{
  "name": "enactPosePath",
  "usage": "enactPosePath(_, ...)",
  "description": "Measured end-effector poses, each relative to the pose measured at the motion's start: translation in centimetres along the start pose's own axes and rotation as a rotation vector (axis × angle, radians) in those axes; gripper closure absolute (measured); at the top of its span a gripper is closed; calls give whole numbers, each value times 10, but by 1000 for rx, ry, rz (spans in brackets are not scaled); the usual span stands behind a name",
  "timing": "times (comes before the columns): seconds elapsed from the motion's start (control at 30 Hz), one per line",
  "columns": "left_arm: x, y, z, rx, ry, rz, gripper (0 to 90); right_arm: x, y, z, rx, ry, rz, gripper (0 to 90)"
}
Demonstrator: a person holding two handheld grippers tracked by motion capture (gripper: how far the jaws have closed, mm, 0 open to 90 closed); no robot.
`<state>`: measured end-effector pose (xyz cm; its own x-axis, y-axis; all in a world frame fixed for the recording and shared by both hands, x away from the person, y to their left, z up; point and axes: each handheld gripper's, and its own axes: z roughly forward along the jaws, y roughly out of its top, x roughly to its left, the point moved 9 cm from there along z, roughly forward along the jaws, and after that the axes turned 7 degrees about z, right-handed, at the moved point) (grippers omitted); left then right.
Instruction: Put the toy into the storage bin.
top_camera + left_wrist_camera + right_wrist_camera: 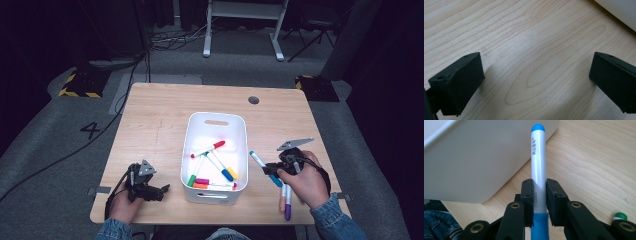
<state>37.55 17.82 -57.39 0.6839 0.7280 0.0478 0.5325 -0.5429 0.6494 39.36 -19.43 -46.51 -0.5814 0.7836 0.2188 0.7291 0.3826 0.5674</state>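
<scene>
Blue-capped marker [538, 167] sits pinched between the right gripper [539, 195] fingers [527, 195], just right of the white bin [190, 145] above the tabletop [160, 105]. Left gripper [536, 80] fingers are spread wide over bare wood. Markers lie inside the bin.

1. Light wood surface [160, 115], round grommet hole [253, 100] near far right corner.
2. Orange marker [282, 199] and purple marker [288, 205] lying side by side at near right edge.
3. Grey carpet floor [45, 145], black cables [115, 107], white "4" [90, 130].
4. White desk frame [242, 25] at the far side.
</scene>
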Motion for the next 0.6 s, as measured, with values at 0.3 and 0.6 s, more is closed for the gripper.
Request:
enactPosePath(0.3,0,0,0,0,0,2,0,13,15,-19,-47,38,-8,772)
enactPosePath(0.6,0,0,0,0,0,-1,0,24,30,-30,-74,52,-40,772)
